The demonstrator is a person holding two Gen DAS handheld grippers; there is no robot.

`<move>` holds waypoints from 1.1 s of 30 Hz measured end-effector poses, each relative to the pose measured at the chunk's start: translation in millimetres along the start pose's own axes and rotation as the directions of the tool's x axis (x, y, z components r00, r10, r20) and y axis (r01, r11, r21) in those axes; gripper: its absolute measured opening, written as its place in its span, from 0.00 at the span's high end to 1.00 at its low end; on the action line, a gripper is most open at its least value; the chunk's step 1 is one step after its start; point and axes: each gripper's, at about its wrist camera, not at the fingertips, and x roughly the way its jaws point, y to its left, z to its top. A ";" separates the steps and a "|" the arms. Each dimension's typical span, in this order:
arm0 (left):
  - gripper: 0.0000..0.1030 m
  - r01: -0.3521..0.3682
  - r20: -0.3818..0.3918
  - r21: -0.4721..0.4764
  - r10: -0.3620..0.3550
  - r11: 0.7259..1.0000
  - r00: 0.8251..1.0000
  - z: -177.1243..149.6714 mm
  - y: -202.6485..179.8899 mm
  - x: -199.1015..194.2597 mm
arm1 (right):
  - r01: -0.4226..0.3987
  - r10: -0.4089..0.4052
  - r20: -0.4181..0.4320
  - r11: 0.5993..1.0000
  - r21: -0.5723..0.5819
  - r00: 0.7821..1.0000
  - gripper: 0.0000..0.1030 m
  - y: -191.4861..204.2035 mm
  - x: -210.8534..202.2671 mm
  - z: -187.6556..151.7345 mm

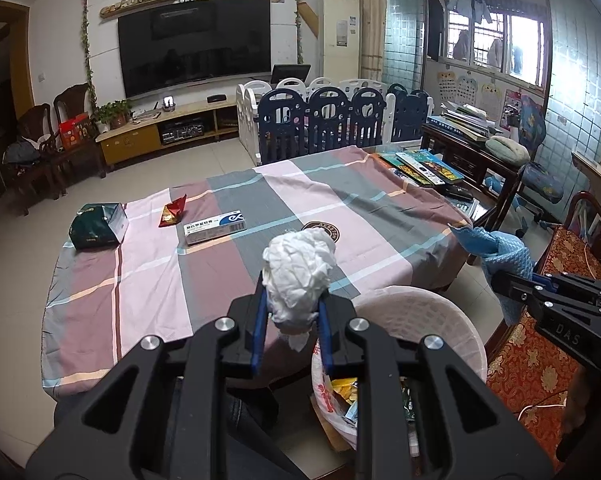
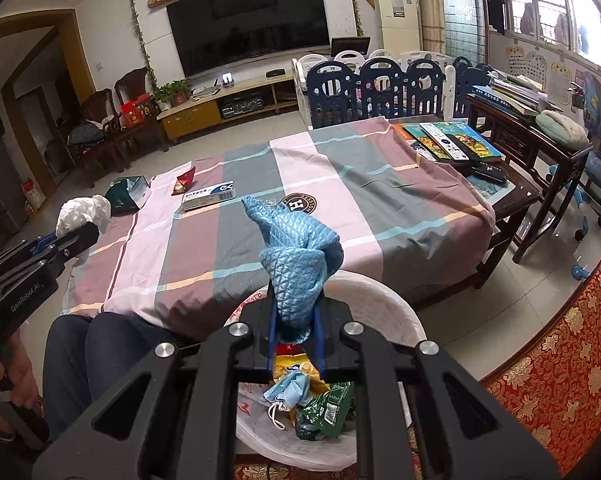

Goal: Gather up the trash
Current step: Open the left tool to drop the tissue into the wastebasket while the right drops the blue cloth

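Note:
My left gripper (image 1: 292, 300) is shut on a crumpled white tissue wad (image 1: 298, 268), held above the near edge of the table and just left of the white waste basket (image 1: 440, 312). My right gripper (image 2: 296, 312) is shut on a bunched blue cloth (image 2: 296, 256), directly over the same basket (image 2: 380, 300). Inside the basket lie a face mask (image 2: 290, 390), a green wrapper (image 2: 324, 410) and yellow packaging. On the checked tablecloth remain a white-and-blue box (image 1: 215, 227), a red wrapper (image 1: 172, 211) and a dark green packet (image 1: 98, 226).
Books and remote controls (image 2: 456, 144) lie at the table's far right corner. A person's knees (image 2: 88, 344) are by the table's near edge. A red patterned seat (image 2: 560, 360) is at right, a playpen fence (image 1: 340, 116) behind the table.

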 end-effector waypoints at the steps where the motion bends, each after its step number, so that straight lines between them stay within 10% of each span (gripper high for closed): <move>1: 0.79 0.004 -0.004 0.002 -0.004 1.000 1.000 -0.1 -1.5 1.2 | 0.000 0.000 -0.004 1.000 -0.001 1.000 0.85 0.2 0.9 -0.7; 15: 0.78 0.095 -0.102 0.087 -0.086 0.992 0.991 -18.6 -37.3 35.0 | 0.052 -0.053 0.009 0.997 0.050 0.999 0.85 -32.2 -10.6 -4.7; 25: 0.77 0.253 -0.270 0.133 -0.211 0.958 0.939 -33.7 -84.8 92.2 | 0.053 -0.053 0.001 0.995 0.087 0.999 0.85 -47.5 -10.9 -10.6; 28: 0.71 0.291 -0.303 0.121 -0.244 0.949 0.921 -38.0 -93.7 98.5 | 0.053 -0.053 -0.001 0.994 0.098 0.999 0.85 -51.2 -10.6 -12.0; 30: 0.44 0.291 -0.304 0.138 -0.239 0.947 0.922 -40.2 -98.7 98.5 | 0.053 -0.052 -0.009 0.993 0.106 0.999 0.85 -53.8 -8.3 -12.4; 33: 0.32 0.268 -0.283 0.146 -0.219 0.952 0.934 -40.0 -98.7 95.8 | 0.051 -0.049 -0.024 0.992 0.116 0.999 0.85 -54.6 -4.4 -15.2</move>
